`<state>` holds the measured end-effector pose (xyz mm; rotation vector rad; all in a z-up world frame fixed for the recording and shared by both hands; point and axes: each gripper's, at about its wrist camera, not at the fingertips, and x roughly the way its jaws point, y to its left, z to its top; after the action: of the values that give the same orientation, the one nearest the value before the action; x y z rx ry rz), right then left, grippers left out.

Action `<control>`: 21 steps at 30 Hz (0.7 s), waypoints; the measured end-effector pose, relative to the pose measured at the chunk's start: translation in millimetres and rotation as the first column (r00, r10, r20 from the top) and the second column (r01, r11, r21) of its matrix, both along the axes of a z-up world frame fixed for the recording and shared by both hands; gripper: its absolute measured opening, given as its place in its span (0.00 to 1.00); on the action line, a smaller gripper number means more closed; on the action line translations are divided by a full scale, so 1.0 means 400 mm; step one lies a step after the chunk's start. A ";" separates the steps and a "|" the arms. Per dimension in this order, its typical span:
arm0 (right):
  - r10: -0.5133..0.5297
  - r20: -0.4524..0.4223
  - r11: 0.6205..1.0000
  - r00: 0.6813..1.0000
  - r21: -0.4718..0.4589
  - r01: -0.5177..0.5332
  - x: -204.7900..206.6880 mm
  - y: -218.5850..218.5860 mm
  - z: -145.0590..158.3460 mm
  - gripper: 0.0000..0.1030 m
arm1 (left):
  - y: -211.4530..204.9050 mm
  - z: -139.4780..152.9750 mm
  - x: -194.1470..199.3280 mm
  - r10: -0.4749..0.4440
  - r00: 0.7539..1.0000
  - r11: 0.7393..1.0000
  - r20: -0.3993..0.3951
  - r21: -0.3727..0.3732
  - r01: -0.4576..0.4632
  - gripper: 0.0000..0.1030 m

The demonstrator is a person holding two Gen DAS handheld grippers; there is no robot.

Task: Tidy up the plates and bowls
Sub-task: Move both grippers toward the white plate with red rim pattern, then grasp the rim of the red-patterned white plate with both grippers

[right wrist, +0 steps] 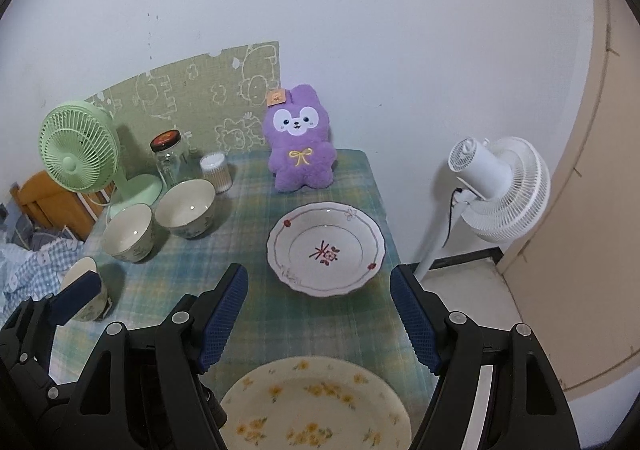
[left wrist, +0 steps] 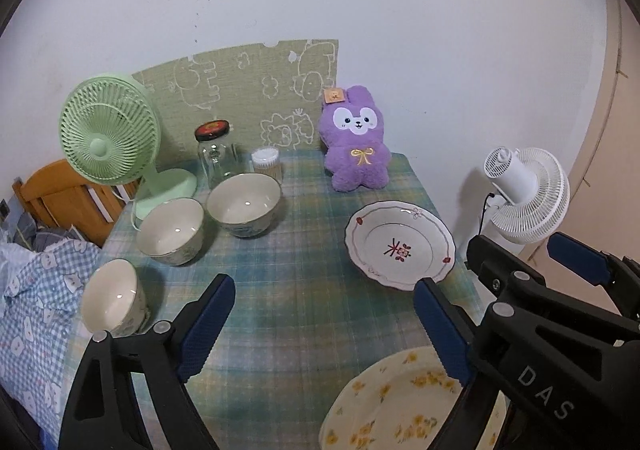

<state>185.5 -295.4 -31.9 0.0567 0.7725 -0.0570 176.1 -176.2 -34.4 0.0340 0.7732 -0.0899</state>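
Hiding yellow-flowered plate (right wrist: 316,406) near rim: right hand-held gripper (right wrist: 320,326), jaws apart.

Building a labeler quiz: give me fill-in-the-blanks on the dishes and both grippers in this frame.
1. The number of bowls on the checked tablecloth is ____.
2. The plate with yellow flowers lies nearest the camera; the plate beyond it bears a ____ mark at its centre.
3. The left gripper and right gripper both have jaws that are ____.

Missing: three; red; open

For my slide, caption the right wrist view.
Open right claw hovers between a yellow-flowered cream plate and a red-patterned white scalloped plate on the plaid tablecloth.
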 end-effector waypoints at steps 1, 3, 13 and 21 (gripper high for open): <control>0.007 -0.004 1.000 1.000 -0.002 -0.007 0.014 -0.006 -0.005 0.74 | -0.006 -0.006 0.013 0.001 1.000 1.000 -0.007 -0.007 -0.001 0.87; 0.017 -0.007 1.000 1.000 -0.006 -0.017 0.034 -0.014 -0.013 0.74 | -0.016 -0.014 0.029 0.004 1.000 1.000 -0.007 -0.006 -0.004 0.87; 0.030 -0.021 1.000 0.999 0.007 -0.030 0.142 -0.055 -0.060 0.74 | -0.051 -0.056 0.120 0.039 0.999 0.999 -0.023 0.008 -0.039 0.85; 0.024 -0.042 1.000 0.999 0.004 -0.024 0.208 -0.093 -0.106 0.63 | -0.080 -0.102 0.183 0.060 0.998 0.998 -0.038 0.017 -0.059 0.79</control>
<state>268.6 -332.4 -74.2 0.0495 0.8153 -0.0340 249.5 -208.3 -75.1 0.0243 0.8126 -0.0282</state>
